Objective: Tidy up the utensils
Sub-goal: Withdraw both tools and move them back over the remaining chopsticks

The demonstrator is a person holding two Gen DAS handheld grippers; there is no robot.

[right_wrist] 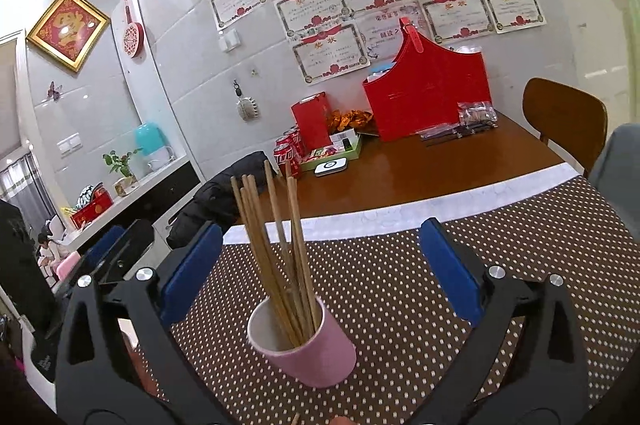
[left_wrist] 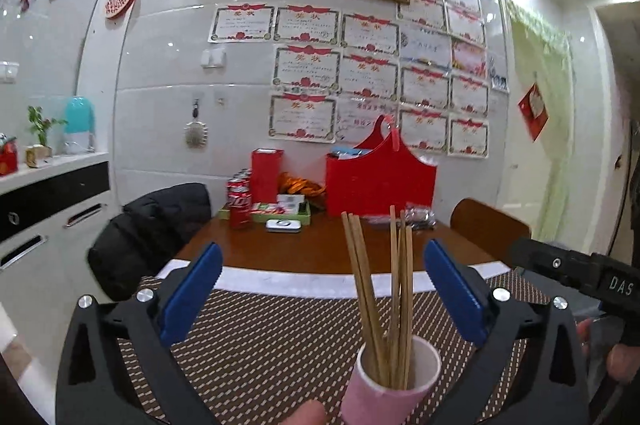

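Observation:
A pink cup (left_wrist: 394, 381) stands upright on a brown dotted placemat (left_wrist: 260, 337) with several wooden chopsticks (left_wrist: 376, 285) leaning in it. My left gripper (left_wrist: 323, 257) is open, its blue pads wide apart. The cup sits low between its arms, nearer the right pad, and touches neither. In the right wrist view the same cup (right_wrist: 308, 349) and chopsticks (right_wrist: 276, 245) stand left of centre between the pads of my right gripper (right_wrist: 322, 237), which is open and holds nothing. The right gripper's black body (left_wrist: 580, 277) shows at the right edge of the left wrist view.
At the back of the wooden table (right_wrist: 420, 165) stand a red basket (right_wrist: 428, 93), a red box (right_wrist: 312, 123), cola cans (right_wrist: 286, 155) and a white device (right_wrist: 330, 167). A black jacket (left_wrist: 152, 229) hangs over the left chair. A wooden chair (right_wrist: 564, 117) stands at the right.

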